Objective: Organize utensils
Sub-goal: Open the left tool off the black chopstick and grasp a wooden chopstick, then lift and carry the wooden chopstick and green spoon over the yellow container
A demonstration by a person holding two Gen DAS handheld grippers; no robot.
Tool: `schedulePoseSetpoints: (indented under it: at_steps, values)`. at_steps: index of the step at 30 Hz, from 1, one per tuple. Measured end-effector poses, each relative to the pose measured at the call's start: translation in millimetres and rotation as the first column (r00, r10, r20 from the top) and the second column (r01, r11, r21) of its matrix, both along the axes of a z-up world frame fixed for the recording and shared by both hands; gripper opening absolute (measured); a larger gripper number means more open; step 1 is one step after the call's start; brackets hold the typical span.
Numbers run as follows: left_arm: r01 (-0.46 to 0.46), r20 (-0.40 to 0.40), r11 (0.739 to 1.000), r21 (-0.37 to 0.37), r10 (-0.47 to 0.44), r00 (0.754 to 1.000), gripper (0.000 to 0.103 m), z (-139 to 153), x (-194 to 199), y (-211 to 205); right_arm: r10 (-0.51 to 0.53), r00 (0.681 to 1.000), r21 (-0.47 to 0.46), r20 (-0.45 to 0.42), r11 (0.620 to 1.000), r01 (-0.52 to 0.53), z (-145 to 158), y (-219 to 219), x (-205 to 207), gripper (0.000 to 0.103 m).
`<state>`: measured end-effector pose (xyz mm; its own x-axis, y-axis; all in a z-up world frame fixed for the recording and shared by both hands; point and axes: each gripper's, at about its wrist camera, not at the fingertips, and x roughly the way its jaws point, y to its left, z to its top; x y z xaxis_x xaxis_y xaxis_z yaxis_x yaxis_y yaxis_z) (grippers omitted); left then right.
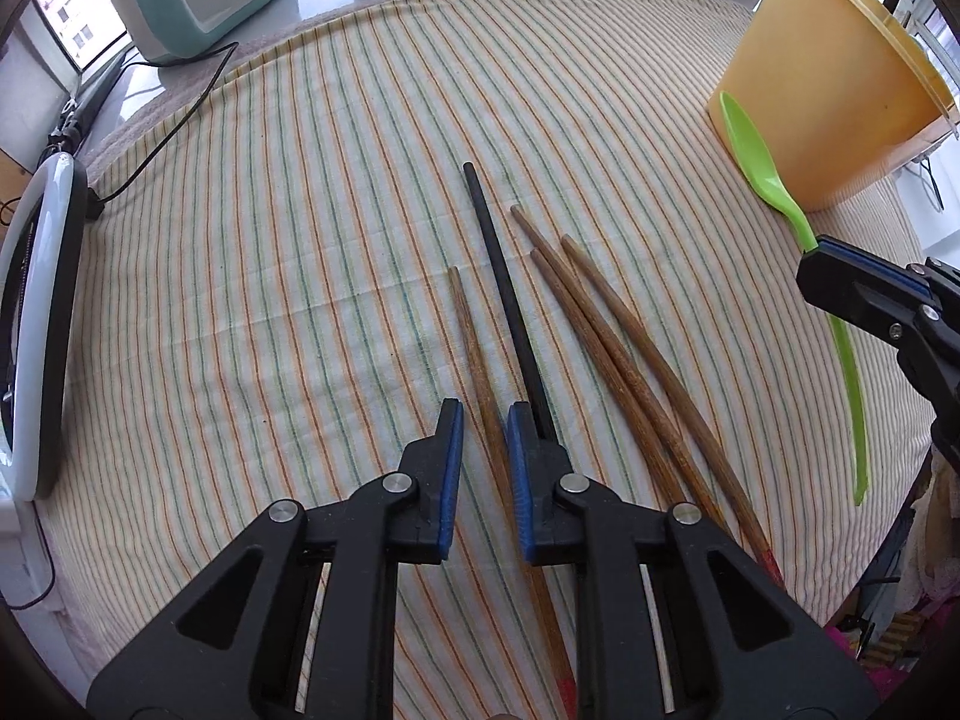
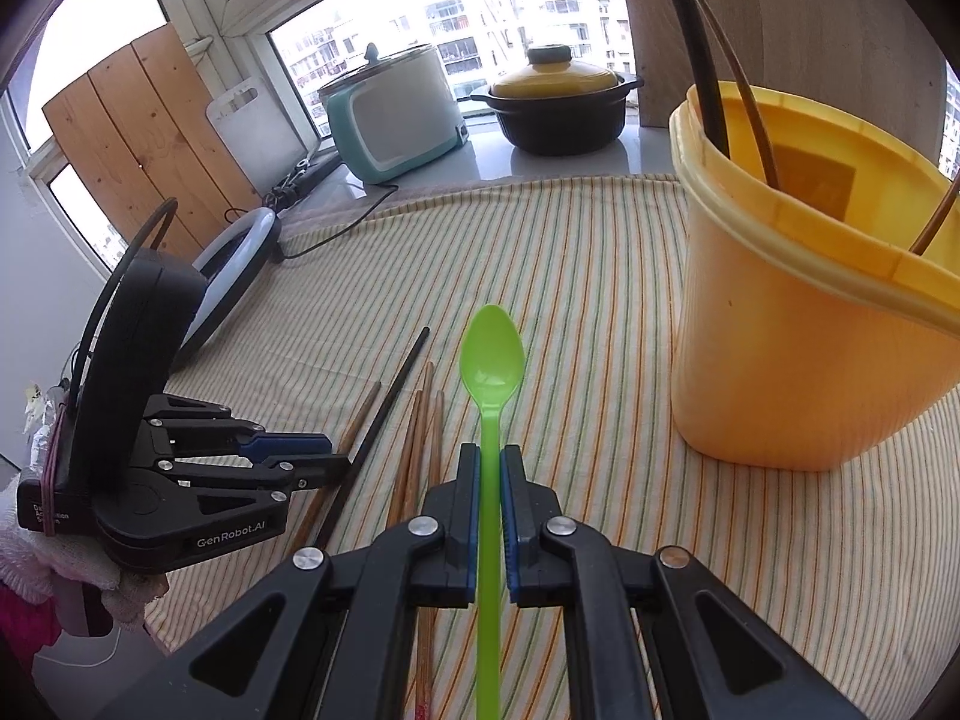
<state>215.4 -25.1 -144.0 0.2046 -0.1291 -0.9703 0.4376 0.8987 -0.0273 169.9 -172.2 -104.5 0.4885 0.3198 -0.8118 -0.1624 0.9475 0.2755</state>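
- Striped cloth (image 1: 300, 240) covers the table on which all the utensils lie; a window with buildings beyond forms the background in the right wrist view.
- Green spoon (image 2: 492, 372): my right gripper (image 2: 491, 462) is clamped on its handle, bowl forward, just beside the yellow bucket (image 2: 798, 348).
- Yellow bucket: it stands upright on the cloth and holds several dark and brown sticks leaning against its rim.
- Wooden chopstick (image 1: 474, 336): it lies between the pads of my left gripper (image 1: 485, 420), whose jaws stand slightly apart; I see no pad pressing on it.
- Black chopstick (image 1: 498, 276): it lies just beside the wooden one and passes under the right-hand pad.
- Three more wooden chopsticks (image 1: 606, 336): they lie fanned out on the cloth nearer the spoon.
- Rice cooker (image 2: 396, 114), lidded pot (image 2: 558, 102) and ring light (image 1: 36, 324): they sit at the table's far edge and side.
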Motion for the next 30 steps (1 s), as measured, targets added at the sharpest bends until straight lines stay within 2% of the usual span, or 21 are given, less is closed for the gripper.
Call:
schedulePoseSetpoints:
  at_steps: [2,5,7,14,17,21,30]
  values:
    - [0.002,0.002,1.0,-0.005,-0.002,1.0,0.014,-0.5,0.9,-2.0,-0.002,1.0,0.001,-0.002,1.0,0.002,-0.3,-1.2,0.6,0.004]
    - [0.003,0.005,1.0,-0.031,-0.003,1.0,0.007,-1.6,1.4,4.0,-0.001,1.0,-0.001,-0.003,1.0,0.001,-0.3,-3.3,0.2,0.004]
    - [-0.034,-0.004,0.996,-0.081,0.033,0.999,0.003,-0.2,3.6,16.8,-0.004,1.0,-0.002,-0.002,1.0,0.004,-0.4,-4.6,-0.5,0.004]
    - [-0.128,0.012,0.963,-0.236,0.135,0.991,0.003,12.3,-1.7,42.3,-0.014,1.0,-0.002,0.003,1.0,0.014,1.9,-9.2,-1.6,0.004]
    - [-0.144,0.021,0.942,-0.303,0.158,0.987,0.003,26.5,-8.0,50.8,-0.015,1.0,-0.004,0.01,1.0,0.015,5.2,-11.5,-3.6,0.004]
    - [-0.126,0.087,0.928,-0.351,0.166,0.982,0.003,58.9,-21.3,52.2,-0.02,0.999,-0.001,0.034,1.0,0.02,14.2,-17.5,-8.5,0.004]
    - [-0.048,0.207,0.911,-0.409,0.144,0.968,0.003,114.5,-38.2,47.5,-0.052,0.994,0.01,0.098,0.999,0.051,39.7,-40.5,-19.6,0.004]
